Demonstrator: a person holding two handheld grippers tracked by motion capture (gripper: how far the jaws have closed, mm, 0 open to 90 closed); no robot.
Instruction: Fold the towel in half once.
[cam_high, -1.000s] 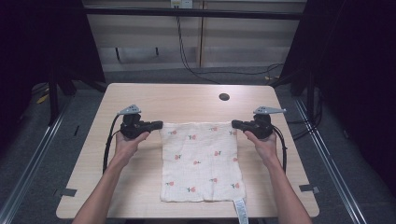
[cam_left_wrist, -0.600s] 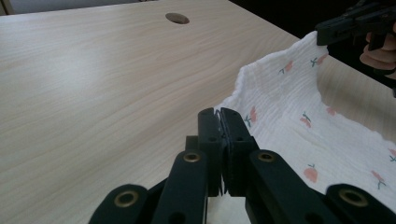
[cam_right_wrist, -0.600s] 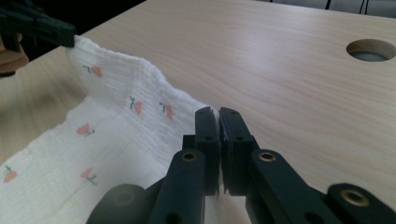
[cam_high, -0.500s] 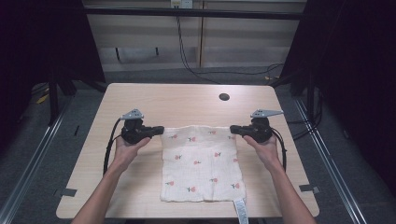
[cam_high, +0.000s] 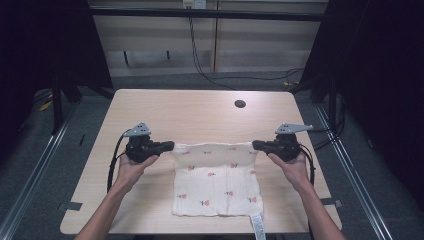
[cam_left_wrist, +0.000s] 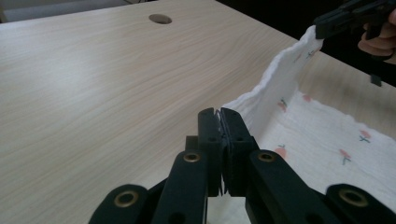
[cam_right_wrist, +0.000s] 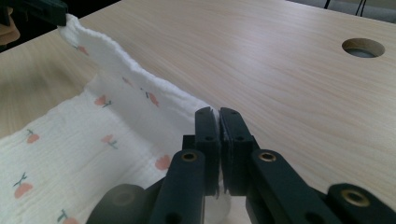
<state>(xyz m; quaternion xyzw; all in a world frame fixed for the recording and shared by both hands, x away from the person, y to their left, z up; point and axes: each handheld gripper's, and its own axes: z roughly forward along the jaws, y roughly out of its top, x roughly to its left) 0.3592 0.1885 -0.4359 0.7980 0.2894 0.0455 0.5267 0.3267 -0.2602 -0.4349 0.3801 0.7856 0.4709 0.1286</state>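
A white cloth (cam_high: 216, 182) printed with small red flowers lies on the near half of the wooden table (cam_high: 190, 112), its far edge lifted off the surface and stretched between 2 grippers. The left gripper (cam_high: 167, 146) is clamped on the cloth's far left corner, and the right gripper (cam_high: 258, 145) is clamped on the far right corner. The near part of the cloth rests flat, with a label (cam_high: 257, 226) hanging at the table's front edge.
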